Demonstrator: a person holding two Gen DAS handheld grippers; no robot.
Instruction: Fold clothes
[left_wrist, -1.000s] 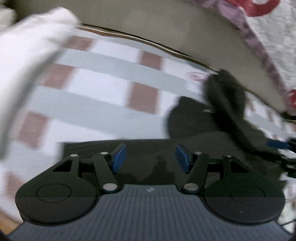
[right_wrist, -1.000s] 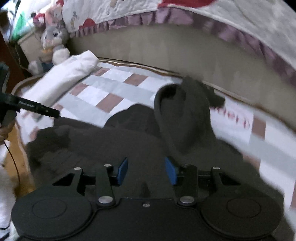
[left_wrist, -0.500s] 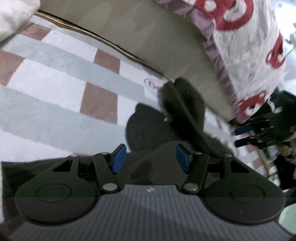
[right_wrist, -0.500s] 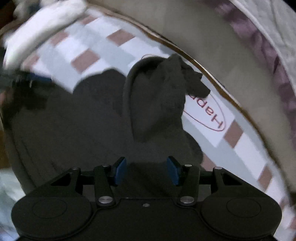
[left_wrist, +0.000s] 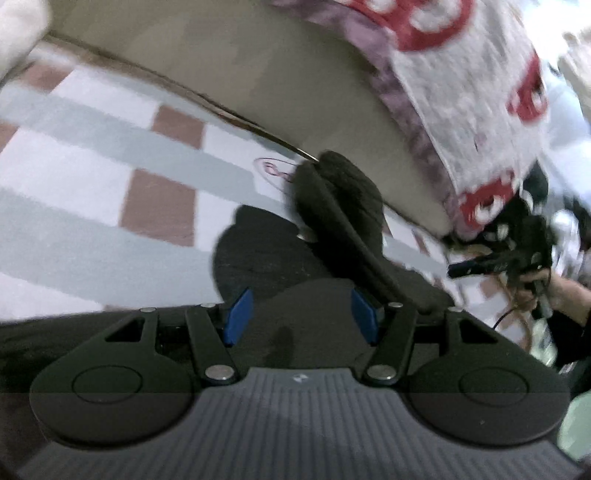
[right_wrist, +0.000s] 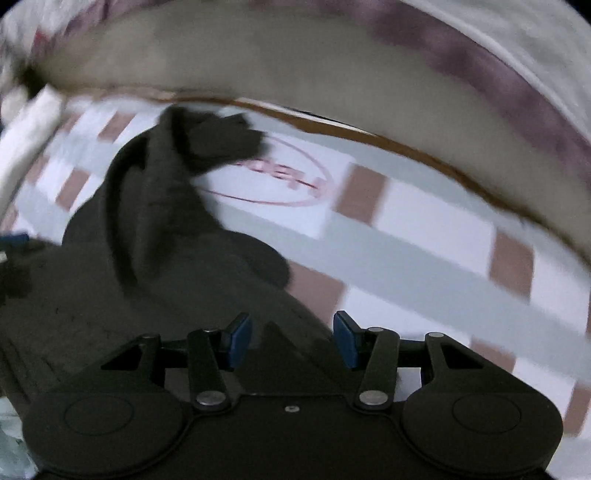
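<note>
Left wrist view: the left gripper (left_wrist: 301, 314) is seen with its blue pads set apart, nothing pinched between them, above a dark garment (left_wrist: 332, 221) spread on a checked mat (left_wrist: 92, 166). A red oval print (left_wrist: 271, 168) is partly covered by the cloth; its lettering cannot be read. In the right wrist view, the right gripper (right_wrist: 291, 339) is likewise held parted and empty over the garment's edge, and the oval's blurred writing stays illegible. A bedspread (left_wrist: 461, 92) with red shapes is hung behind.
</note>
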